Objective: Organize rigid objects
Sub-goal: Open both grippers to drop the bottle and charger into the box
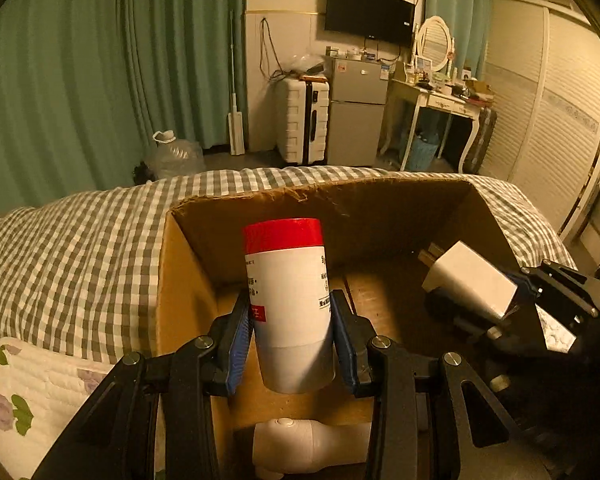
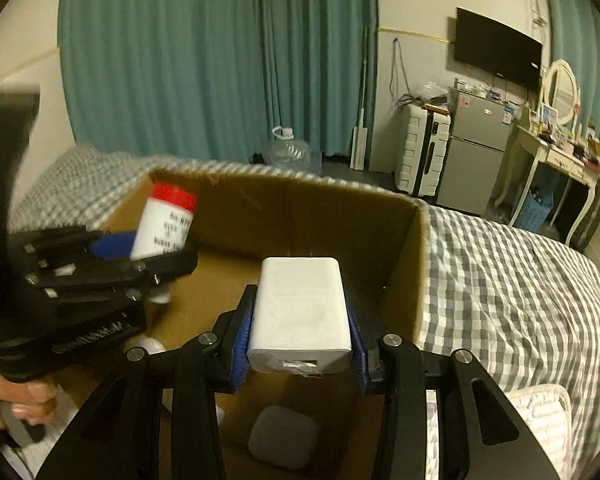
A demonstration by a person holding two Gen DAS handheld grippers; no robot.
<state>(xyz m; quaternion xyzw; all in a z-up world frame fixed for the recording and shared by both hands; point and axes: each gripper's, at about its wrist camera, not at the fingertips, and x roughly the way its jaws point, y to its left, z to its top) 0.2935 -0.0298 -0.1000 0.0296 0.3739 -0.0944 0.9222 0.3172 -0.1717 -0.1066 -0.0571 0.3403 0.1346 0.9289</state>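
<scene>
Evidently stiff and light, the red-capped white plastic bottle (image 1: 290, 304) sits clamped mid-body in the left gripper (image 1: 292, 332) (slippery, probably); the right gripper (image 2: 298, 344) pinches the white plug-in charger block (image 2: 300, 316).

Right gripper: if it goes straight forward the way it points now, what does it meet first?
Probably the far wall of the box. The right gripper, shut on the charger, points across the open box toward that wall, and nothing shows between; depth is uncertain.
</scene>
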